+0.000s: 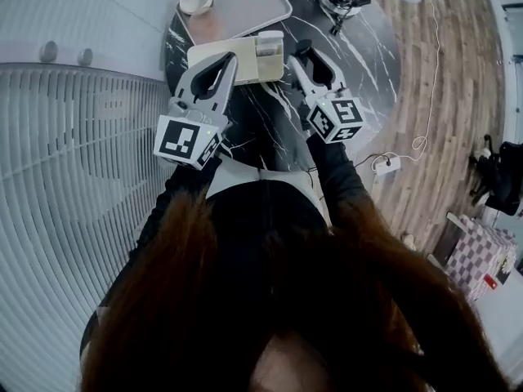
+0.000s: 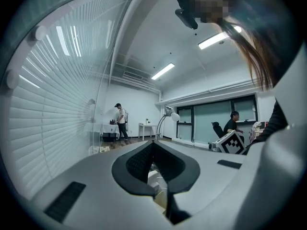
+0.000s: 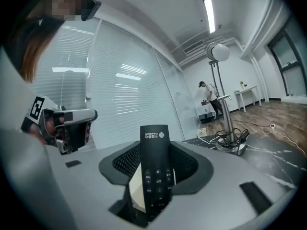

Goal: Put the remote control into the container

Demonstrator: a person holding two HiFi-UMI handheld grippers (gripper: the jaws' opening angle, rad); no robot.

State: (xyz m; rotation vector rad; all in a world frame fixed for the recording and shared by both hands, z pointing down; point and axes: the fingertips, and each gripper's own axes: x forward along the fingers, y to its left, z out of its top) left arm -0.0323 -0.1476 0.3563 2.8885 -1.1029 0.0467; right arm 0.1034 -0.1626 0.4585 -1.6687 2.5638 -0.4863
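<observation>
Remote control [image 3: 154, 171] sits clamped in our right tool [image 3: 156, 146], mid-carry; our left tool [image 2: 153, 143] is closed, empty; next we must lower the remote into the container [image 1: 242, 54].

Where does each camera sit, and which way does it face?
Head view: on the person's head, looking steeply down at the table; hair, sleeves, left gripper and right gripper show.
Left gripper view: on the left gripper, looking level across the room along its closed jaws; hair shows upper right.
Right gripper view: on the right gripper, looking along jaws clamped on the remote control; the left gripper shows left.
Shared: both gripper views show the desk lamp and a standing person.
</observation>
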